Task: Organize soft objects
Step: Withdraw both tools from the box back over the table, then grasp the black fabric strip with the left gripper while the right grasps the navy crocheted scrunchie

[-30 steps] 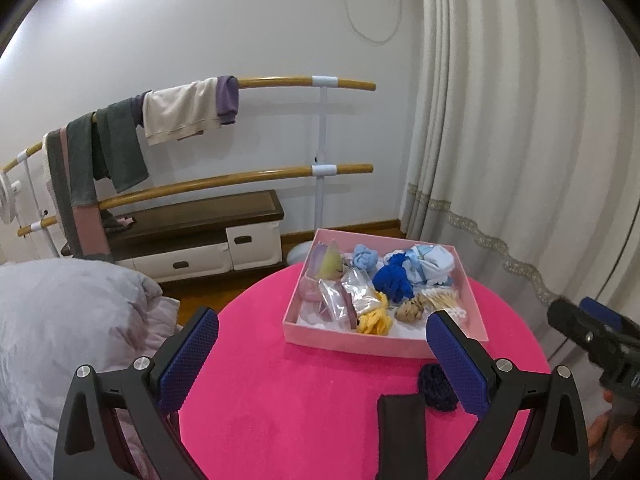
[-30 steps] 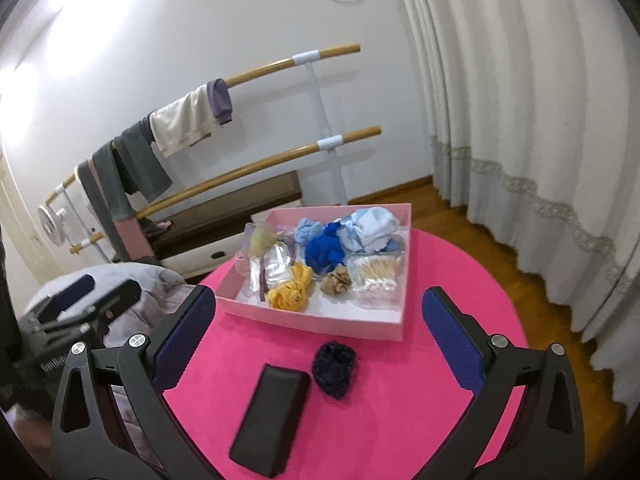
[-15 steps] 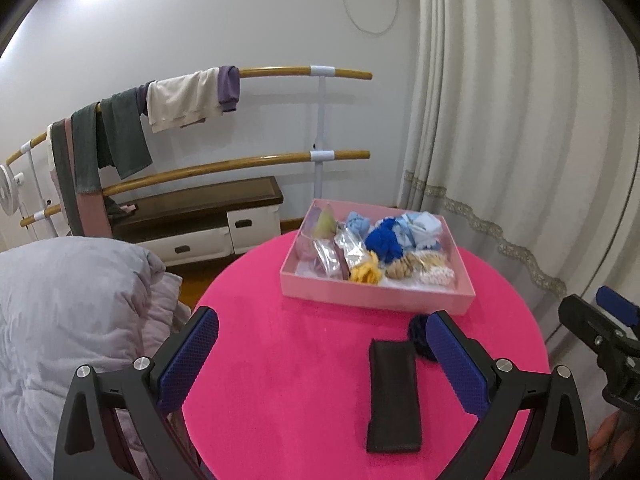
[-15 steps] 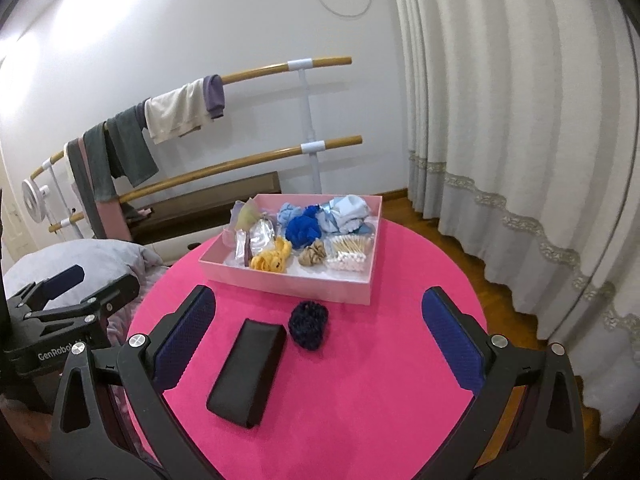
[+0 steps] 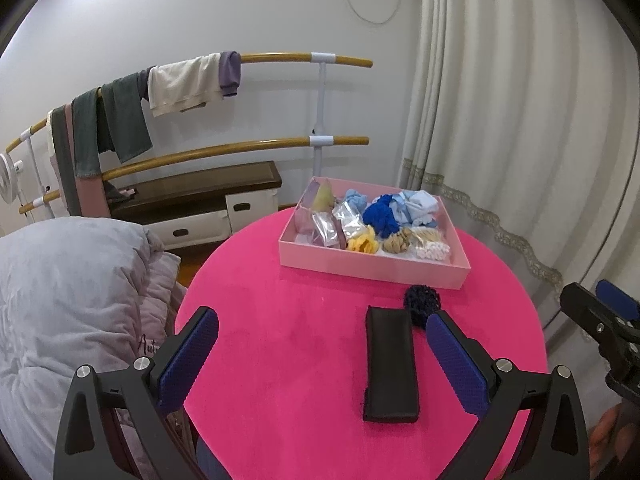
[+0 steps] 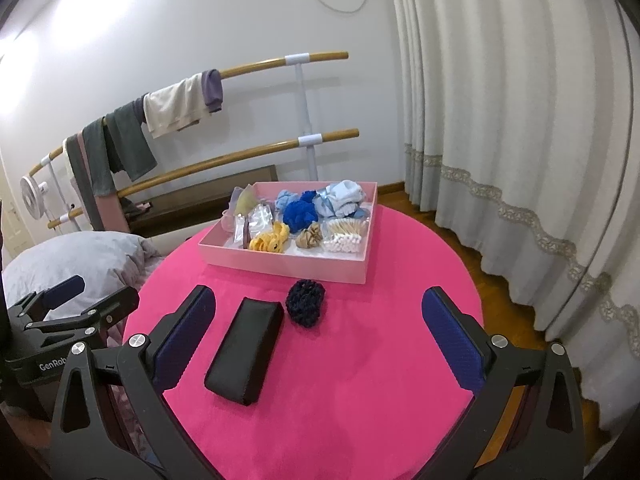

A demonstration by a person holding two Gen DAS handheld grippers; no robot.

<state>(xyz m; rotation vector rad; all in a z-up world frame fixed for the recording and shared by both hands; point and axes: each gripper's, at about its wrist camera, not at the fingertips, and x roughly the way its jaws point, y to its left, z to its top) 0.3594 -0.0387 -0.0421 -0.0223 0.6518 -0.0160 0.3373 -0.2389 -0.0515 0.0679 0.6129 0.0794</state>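
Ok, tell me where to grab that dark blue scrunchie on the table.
Pinch the dark blue scrunchie across its middle, coming from above with the right tongs. It's a low, round, squashy puff lying flat; the black case beside it leaves little side room.

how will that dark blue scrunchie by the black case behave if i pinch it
The dark blue scrunchie looks like puffy knit mesh, so it should probably squash and feel light. Its low round shape suggests it would likely slide on the pink table rather than roll.
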